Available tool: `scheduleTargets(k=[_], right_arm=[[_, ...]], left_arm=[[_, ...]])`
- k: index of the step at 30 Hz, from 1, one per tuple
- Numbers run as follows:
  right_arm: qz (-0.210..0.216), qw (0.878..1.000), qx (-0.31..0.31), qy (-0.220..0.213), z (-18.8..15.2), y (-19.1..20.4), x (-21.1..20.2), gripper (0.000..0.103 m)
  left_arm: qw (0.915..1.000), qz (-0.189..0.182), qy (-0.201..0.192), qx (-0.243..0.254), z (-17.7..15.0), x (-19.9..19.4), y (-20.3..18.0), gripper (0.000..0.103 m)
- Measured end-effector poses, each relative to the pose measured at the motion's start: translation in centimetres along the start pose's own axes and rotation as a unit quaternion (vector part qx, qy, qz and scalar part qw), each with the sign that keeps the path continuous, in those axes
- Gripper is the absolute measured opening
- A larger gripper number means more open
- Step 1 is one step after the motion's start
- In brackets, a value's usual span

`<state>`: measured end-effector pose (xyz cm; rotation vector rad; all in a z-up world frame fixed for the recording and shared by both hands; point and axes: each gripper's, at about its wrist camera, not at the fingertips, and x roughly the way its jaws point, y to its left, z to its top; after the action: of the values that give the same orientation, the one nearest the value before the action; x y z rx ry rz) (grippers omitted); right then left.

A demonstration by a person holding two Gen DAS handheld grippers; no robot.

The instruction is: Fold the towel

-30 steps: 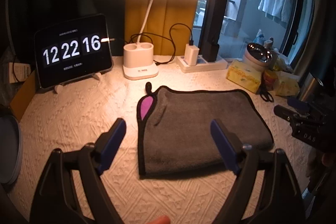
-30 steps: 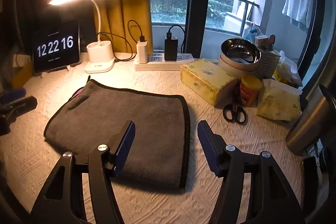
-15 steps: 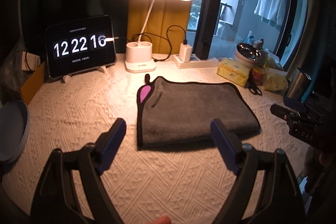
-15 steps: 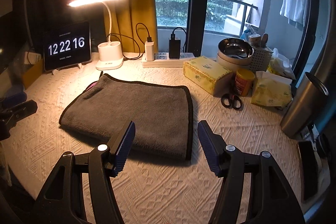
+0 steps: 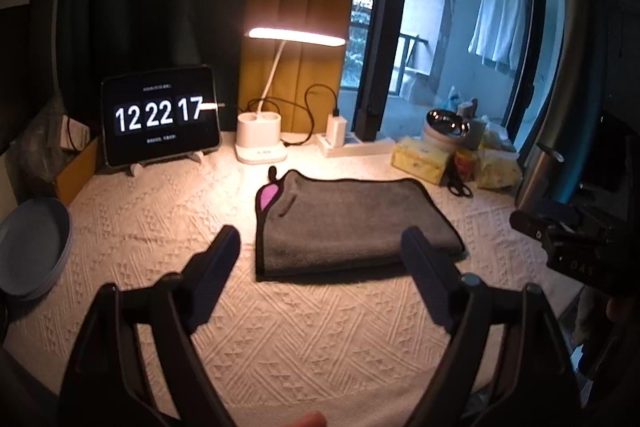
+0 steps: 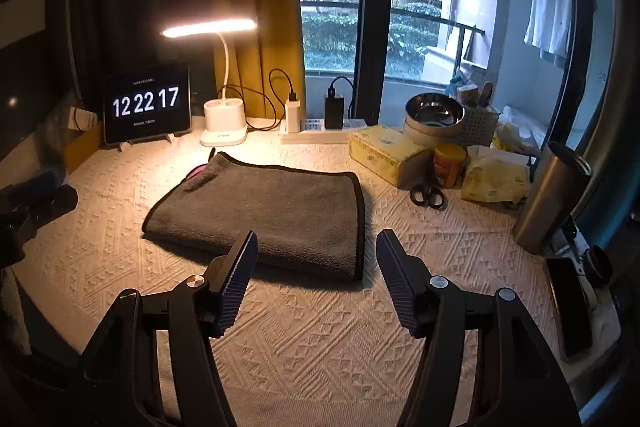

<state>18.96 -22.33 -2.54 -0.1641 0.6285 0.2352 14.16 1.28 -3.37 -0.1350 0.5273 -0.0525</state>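
A grey towel [image 5: 352,223] with a black hem lies folded flat on the cream textured tablecloth [image 5: 168,211]; a pink patch shows at its far left corner. It also shows in the right wrist view [image 6: 272,211]. My left gripper [image 5: 322,251] is open and empty, held above the table in front of the towel's near edge. My right gripper [image 6: 316,255] is open and empty, held above the towel's near right corner. Neither touches the towel.
At the back stand a clock tablet [image 5: 160,119], a lit desk lamp [image 5: 260,143] and a power strip [image 6: 320,131]. At the right are a tissue box [image 6: 388,155], scissors [image 6: 428,195], a steel bowl [image 6: 434,115] and a metal flask [image 6: 548,203]. A grey plate [image 5: 28,247] lies at the left.
Both grippers have drawn back and up from the towel, so it looks smaller and farther. Both stay open. The towel has not moved.
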Motion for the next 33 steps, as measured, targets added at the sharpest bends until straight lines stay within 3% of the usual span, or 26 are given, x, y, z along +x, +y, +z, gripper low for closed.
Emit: scheduleTargets(k=[14, 22, 25, 33], right_arm=[[-0.007, 0.999, -0.005, -0.049, -0.3, 1.0, -6.4, 0.065], [-0.018, 0.995, 0.001, -0.096, -0.1, 1.3, -10.3, 0.065], [-0.020, 0.993, 0.010, -0.112, -0.5, 1.3, -11.5, 0.065], [-0.027, 0.989, 0.006, -0.148, -1.1, 1.8, -13.4, 0.065]], left_arm=[[0.9987, 0.004, -0.049, 0.014, 0.2, -5.4, -0.2, 0.084], [0.9942, 0.004, -0.107, 0.013, 0.0, -9.3, -0.5, 0.084], [0.9929, 0.008, -0.117, 0.019, -0.2, -10.2, -0.8, 0.099], [0.9903, 0.013, -0.138, 0.015, -0.8, -11.6, -0.8, 0.102]])
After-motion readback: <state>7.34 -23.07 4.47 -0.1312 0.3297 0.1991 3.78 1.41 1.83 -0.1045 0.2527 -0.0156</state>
